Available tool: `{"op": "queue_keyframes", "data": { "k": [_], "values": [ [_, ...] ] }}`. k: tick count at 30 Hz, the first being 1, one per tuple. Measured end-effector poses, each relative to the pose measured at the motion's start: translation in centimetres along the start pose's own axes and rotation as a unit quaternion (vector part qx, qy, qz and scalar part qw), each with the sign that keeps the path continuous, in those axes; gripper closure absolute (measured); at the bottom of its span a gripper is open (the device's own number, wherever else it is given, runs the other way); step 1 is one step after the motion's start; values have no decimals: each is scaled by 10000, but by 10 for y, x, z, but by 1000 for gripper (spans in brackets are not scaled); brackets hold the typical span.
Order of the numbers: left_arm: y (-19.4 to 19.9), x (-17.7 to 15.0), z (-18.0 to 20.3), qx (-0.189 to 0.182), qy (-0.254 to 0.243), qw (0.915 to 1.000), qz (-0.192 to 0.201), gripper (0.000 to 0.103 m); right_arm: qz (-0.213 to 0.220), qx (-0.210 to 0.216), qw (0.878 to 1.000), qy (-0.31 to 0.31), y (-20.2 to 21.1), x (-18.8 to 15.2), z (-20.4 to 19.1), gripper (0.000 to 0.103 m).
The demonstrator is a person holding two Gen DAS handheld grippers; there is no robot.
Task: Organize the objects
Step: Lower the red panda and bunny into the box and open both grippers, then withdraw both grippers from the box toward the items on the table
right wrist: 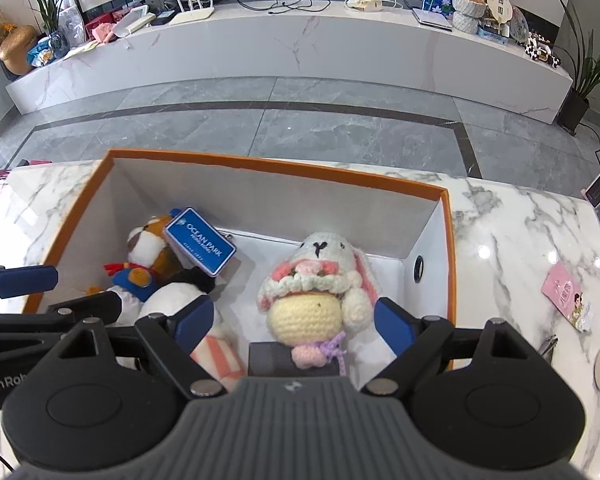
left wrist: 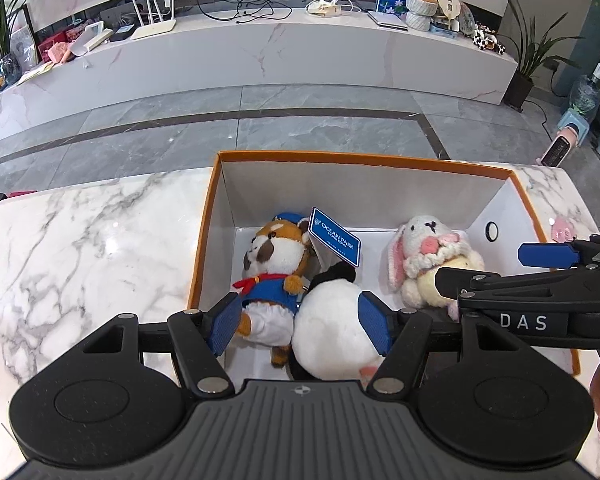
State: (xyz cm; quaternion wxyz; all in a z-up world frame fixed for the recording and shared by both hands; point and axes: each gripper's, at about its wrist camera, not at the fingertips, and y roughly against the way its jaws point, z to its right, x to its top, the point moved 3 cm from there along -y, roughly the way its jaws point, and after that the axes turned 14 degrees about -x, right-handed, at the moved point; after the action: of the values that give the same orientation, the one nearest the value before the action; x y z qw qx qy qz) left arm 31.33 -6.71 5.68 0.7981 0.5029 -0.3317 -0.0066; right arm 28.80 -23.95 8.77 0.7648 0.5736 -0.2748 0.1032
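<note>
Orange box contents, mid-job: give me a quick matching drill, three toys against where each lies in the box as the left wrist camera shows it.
Things:
1. crocheted rabbit
2. red panda plush in blue sailor outfit
3. black-and-white plush

Places:
A. left part of the orange box, under the blue Ocean Park tag
B. middle, nearest the camera, between the left gripper's pads
C. right part, near the round hole in the side wall

Pairs: 1-C, 2-A, 3-B
</note>
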Motion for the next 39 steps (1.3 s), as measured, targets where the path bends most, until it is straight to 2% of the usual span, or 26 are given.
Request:
{"op": "queue_keyframes", "data": {
  "k": [7, 12, 14, 19, 39],
  "values": [
    [19, -9, 3, 104, 9, 9999, 34, 27, 121, 70, 9999, 40, 27, -10, 1, 14],
    [34, -23, 6, -16, 216, 9997, 89, 27, 167, 56, 9998, 47, 47, -23, 3, 14],
    [41, -28, 10, -24, 150, 9999, 58, 27, 187, 64, 9998, 59, 55, -30, 5, 14],
    [62, -46, 18, 189, 17, 9997, 136, 27, 239, 170, 9996, 14, 77, -48, 10, 13],
    [117, -157, 34, 158, -39, 9995, 262, 27, 435, 250, 9984, 254, 151, -141, 17, 12]
  ]
}}
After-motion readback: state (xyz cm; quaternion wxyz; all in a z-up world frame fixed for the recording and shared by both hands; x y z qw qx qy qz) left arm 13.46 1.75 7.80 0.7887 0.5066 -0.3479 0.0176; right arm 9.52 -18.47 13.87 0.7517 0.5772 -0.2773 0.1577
